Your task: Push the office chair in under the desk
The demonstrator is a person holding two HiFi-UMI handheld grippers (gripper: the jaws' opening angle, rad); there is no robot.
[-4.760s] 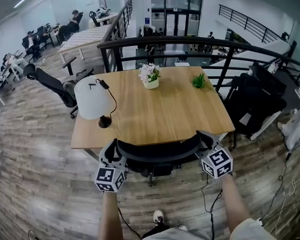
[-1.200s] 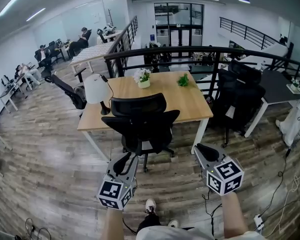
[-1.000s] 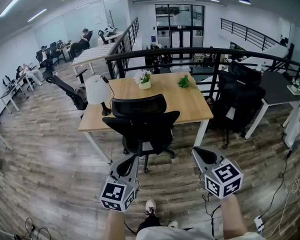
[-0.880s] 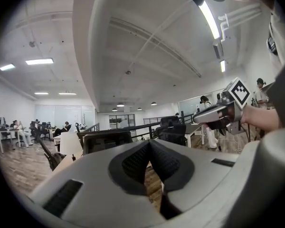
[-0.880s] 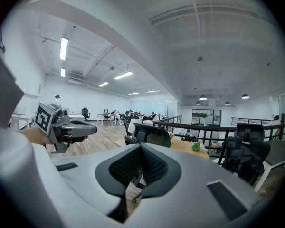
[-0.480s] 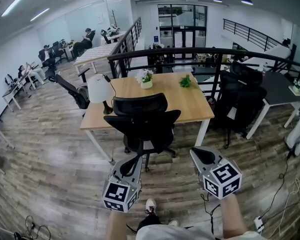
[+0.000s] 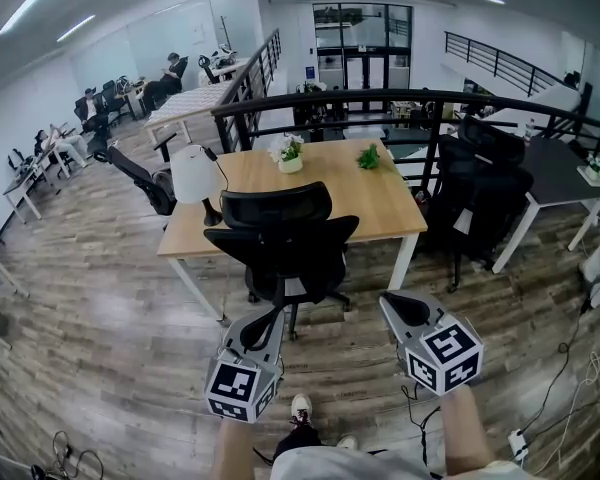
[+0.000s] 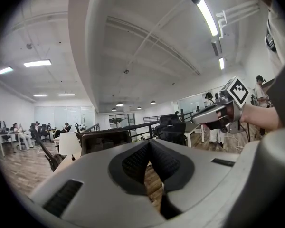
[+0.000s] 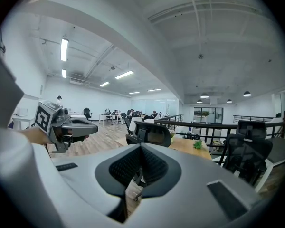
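Plainly, the office chair (image 7: 277, 208) stands at the middle of the worktop's (image 7: 370, 208) near edge, pulled out from it. Its backrest rises in front of that edge and its wheeled base sits about level with the worktop's near legs, so the seat looks at most partly under. Its tall axis is upright, the backrest runs roughly parallel to the worktop's near edge, and its back appears turned away from the worktop, so the seat points in under it. I judge it fairly heavy but free to roll on the wooden floor (image 7: 110, 338), and apt to swivel on its column if pressed off-centre. The backrest's panel probably gives while its rim is stiff, so the top rim near both corners is the place to press or grip, evenly. Both grippers hover well short of the worktop, apart from the chair: the left gripper (image 7: 256, 326) has its jaws clenched on nothing, and the right gripper (image 7: 405, 310) likewise has its jaws pressed together and empty. A lamp (image 7: 194, 173) stands at the worktop's left end
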